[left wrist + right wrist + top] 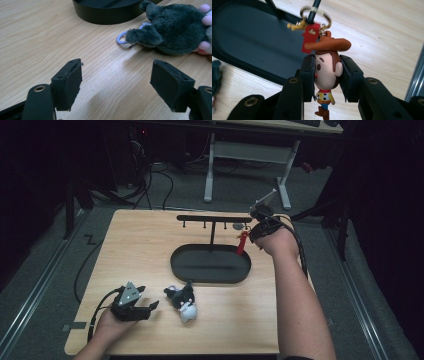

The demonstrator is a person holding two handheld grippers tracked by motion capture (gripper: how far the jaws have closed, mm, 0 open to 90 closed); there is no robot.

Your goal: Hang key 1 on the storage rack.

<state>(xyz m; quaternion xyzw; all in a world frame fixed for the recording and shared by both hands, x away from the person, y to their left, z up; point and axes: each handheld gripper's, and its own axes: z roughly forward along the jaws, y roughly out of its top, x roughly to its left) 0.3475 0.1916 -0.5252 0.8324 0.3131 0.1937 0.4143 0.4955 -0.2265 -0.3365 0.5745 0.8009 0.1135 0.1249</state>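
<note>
In the high view, a black hook rack (214,218) with an oval tray base (210,263) stands at the upper middle of the wooden surface (145,250), and the right gripper (256,226) sits at the right end of the rack's crossbar, in the upper right of the frame, with a red tag (243,242) dangling below it over the tray's right edge. At the lower left the left gripper (142,309) rests low by the surface, its fingers apart and holding nothing, and a dark plush keychain (182,301) lies just to its right, apart from it. In the left gripper view the two black fingers (70,83) rise wide apart from the bottom over bare wood; the plush lies at the upper right with its pale blue ring (121,38) on the surface, untouched, and the tray's wall is at the top. In the right gripper view the fingers (308,76) are clamped on the head of a cowboy figure keychain (327,72) at centre frame; its gold key ring (315,13) at the top is threaded around a thin black peg (314,10) of the rack, above the tray. By my reading the cowboy keychain is nearly hung: its ring is on the peg but the grip is not yet let go. The plush keychain is left to pick up and hang, and the other pegs look bare.
</note>
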